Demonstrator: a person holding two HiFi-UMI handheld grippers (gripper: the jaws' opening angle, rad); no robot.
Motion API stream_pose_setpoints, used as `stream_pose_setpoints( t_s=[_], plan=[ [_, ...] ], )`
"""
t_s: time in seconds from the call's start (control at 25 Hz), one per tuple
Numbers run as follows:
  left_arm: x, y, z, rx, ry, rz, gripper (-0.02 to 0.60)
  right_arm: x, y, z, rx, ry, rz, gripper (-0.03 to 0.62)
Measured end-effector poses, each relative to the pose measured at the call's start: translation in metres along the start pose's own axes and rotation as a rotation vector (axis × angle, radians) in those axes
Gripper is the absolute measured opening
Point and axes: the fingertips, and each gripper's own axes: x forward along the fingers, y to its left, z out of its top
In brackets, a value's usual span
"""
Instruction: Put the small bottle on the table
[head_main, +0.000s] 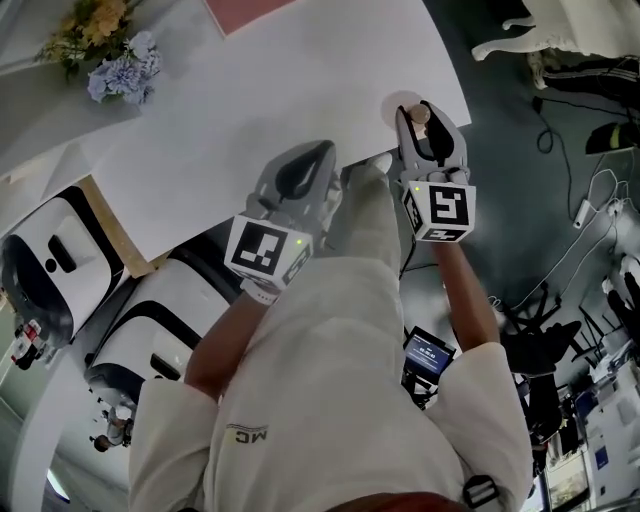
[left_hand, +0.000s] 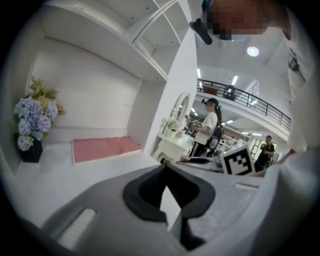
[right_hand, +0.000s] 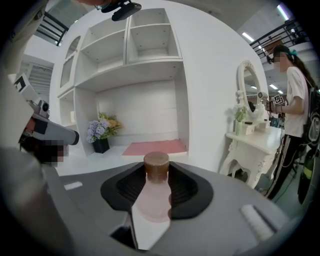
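Note:
A small clear pink bottle (right_hand: 154, 197) with a brown cap (head_main: 421, 114) stands upright between the pads of my right gripper (right_hand: 156, 176), which is shut on it. In the head view the right gripper (head_main: 428, 132) holds the bottle over the near right corner of the white table (head_main: 300, 80). Whether the bottle's base touches the top is hidden. My left gripper (head_main: 298, 178) hovers beside it at the table's near edge. Its jaws (left_hand: 166, 172) are shut with nothing between them.
A vase of flowers (head_main: 110, 52) and a pink mat (head_main: 245, 10) lie at the table's far side, under white shelves (right_hand: 130, 45). A white vanity with a mirror (right_hand: 250, 142) and a standing person (right_hand: 295, 100) are off to the right. Cables (head_main: 590, 210) trail over the floor.

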Motion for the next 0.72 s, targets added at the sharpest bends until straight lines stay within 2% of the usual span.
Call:
stream_pose_setpoints(
  t_s=[0.36, 0.72],
  plan=[
    [0.021, 0.017, -0.026, -0.014, 0.048, 0.027, 0.0, 0.046, -0.021, -0.042, -0.001, 0.036, -0.015, 0.14],
    [0.035, 0.022, -0.043, -0.025, 0.081, 0.031, 0.0, 0.076, -0.032, -0.067, 0.01, 0.061, -0.027, 0.14]
  ],
)
